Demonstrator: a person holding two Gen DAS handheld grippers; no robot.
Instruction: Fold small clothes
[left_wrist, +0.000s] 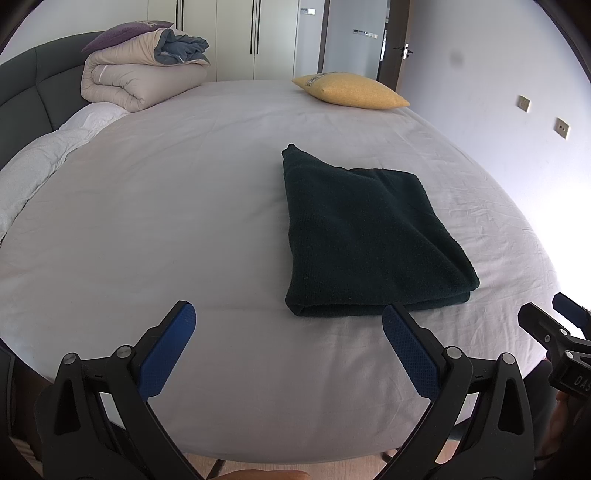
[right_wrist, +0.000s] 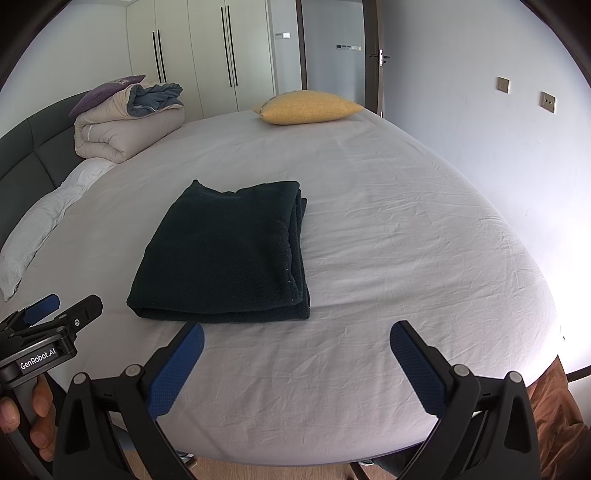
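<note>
A dark green cloth (left_wrist: 369, 236) lies folded into a thick rectangle on the pale bed sheet (left_wrist: 166, 221); it also shows in the right wrist view (right_wrist: 225, 254). My left gripper (left_wrist: 288, 317) is open and empty, just short of the cloth's near edge, mostly to its left. My right gripper (right_wrist: 295, 339) is open and empty, just short of the cloth's near right corner. Each gripper shows at the edge of the other's view, the right one (left_wrist: 554, 325) and the left one (right_wrist: 55, 314).
A yellow pillow (left_wrist: 351, 90) lies at the far edge of the bed. A rolled beige duvet (left_wrist: 136, 77) with a purple pillow sits at the far left by the dark headboard (left_wrist: 22, 96). A white pillow (left_wrist: 37, 166) lies left. A wall (left_wrist: 498, 110) stands right.
</note>
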